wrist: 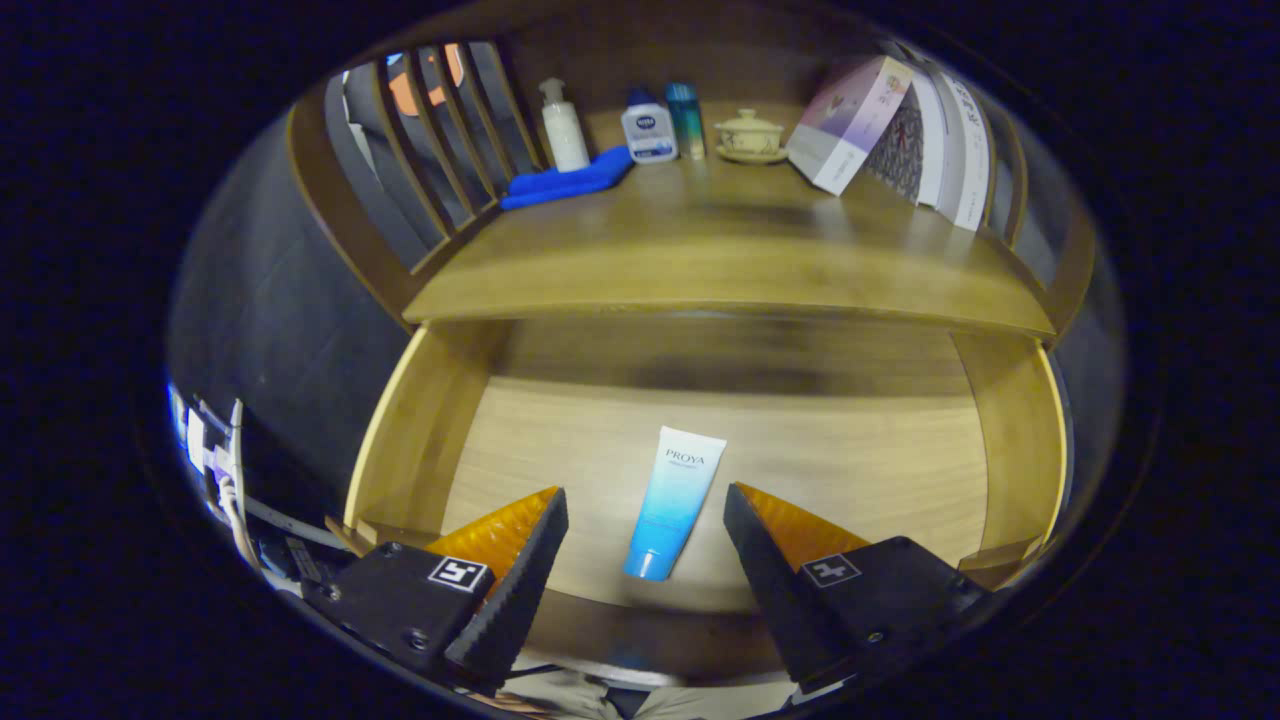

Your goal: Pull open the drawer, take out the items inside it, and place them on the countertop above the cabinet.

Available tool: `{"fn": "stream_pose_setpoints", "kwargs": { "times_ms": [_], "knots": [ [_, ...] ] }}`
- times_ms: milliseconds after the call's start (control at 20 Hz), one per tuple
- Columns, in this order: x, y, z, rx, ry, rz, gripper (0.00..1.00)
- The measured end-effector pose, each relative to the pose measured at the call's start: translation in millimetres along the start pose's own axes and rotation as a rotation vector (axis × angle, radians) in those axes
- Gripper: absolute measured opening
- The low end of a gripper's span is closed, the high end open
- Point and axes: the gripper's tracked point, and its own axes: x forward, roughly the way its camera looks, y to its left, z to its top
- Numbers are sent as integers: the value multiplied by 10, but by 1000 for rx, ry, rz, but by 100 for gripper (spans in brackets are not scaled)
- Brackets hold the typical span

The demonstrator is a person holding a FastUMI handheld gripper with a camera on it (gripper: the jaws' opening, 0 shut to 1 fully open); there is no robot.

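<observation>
Gripper [645, 510] fingers spread wide, touching nothing. Tube [674, 502] lies between them on open drawer [850, 450] floor, walls well apart. Surface [720, 260] at 12 o'clock.

Gripper [645, 515]: two wedge-shaped fingers [520, 570], wide apart, inner faces ribbed with fine ridges. Each finger sits on a blocky mount with rounded corners. Square black-and-white fiducial marker [458, 574] on top of each mount. Small round screw heads [418, 637] sunk in the mount corners. Below the mounts, a strip of the person's light-coloured clothing [560, 695], detail unclear
</observation>
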Motion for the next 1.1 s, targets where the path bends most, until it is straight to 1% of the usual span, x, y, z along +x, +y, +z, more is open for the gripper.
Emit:
{"fn": "stream_pose_setpoints", "kwargs": {
  "times_ms": [100, 200, 300, 350, 400, 550, 700, 800, 850, 950, 1050, 1100],
  "knots": [
    [168, -34, -70, 41, 77, -22, 98],
    [291, -54, -99, 56, 130, -50, 97],
    [372, -118, -144, 31, 190, -98, 96],
    [425, -138, -140, 18, 207, -114, 92],
    [446, -120, -139, 9, 220, -123, 92],
    [521, -120, -163, 2, 258, -153, 84],
    [577, -146, -167, 6, 275, -188, 80],
    [586, -185, -161, 0, 288, -213, 73],
    [590, -195, -168, 1, 290, -225, 67],
    [586, -194, -166, 2, 281, -233, 59],
    [584, -190, -164, 1, 264, -226, 53],
    [583, -183, -171, -2, 255, -218, 52]
  ]
}}
